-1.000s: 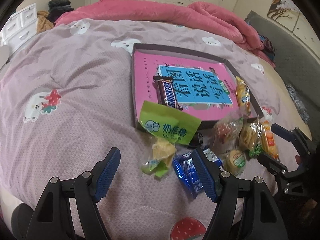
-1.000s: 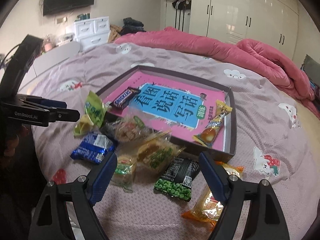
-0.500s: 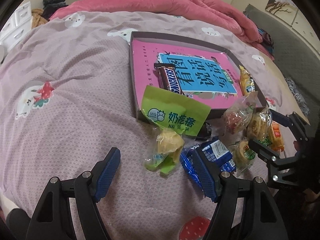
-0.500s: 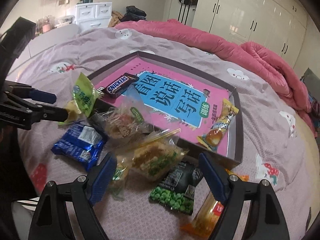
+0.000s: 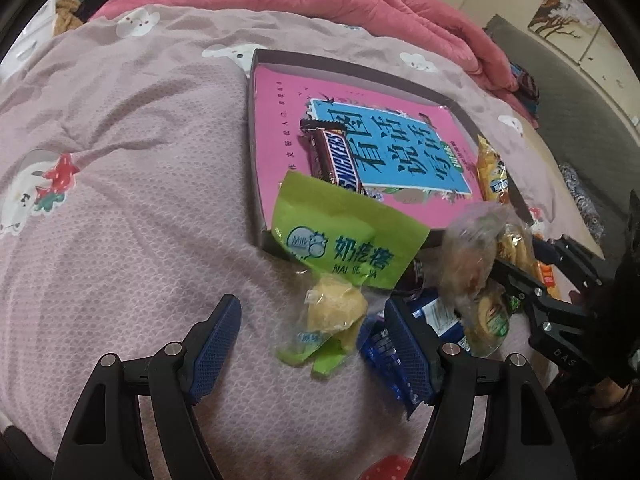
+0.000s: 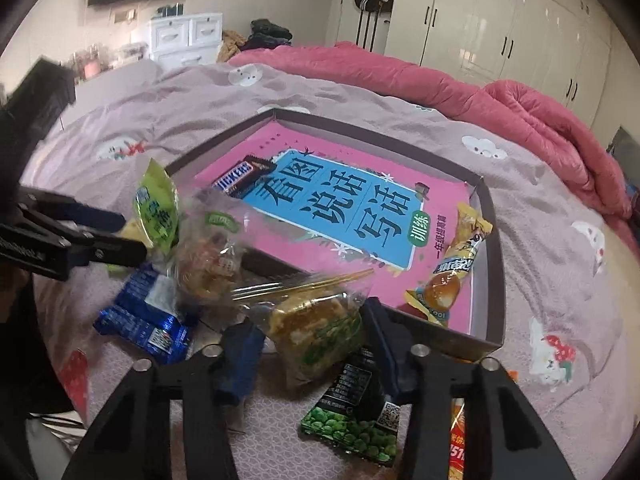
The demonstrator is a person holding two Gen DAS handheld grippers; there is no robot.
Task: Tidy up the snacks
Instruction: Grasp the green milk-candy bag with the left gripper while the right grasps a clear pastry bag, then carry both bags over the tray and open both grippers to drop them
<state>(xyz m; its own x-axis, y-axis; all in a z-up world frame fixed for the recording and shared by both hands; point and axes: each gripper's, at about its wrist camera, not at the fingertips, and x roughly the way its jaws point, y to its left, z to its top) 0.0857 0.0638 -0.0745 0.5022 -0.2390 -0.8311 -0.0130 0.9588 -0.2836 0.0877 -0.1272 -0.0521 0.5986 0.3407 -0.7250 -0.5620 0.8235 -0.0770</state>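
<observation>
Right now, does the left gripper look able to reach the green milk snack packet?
Probably yes. The left gripper is open, and the green milk snack packet lies just ahead between its fingers, on top of the pile, with nothing over it.

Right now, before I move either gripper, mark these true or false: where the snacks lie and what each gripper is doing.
1. The Snickers bar lies inside the tray. True.
2. The left gripper is shut on the green milk-candy pack. False: it is open, and the pack lies ahead of it, leaning on the tray's near wall.
3. The right gripper pinches the clear pastry pack from both sides. True.
4. The green pea packet is in the tray. False: it lies on the bedspread, outside the tray, under the right gripper.
</observation>
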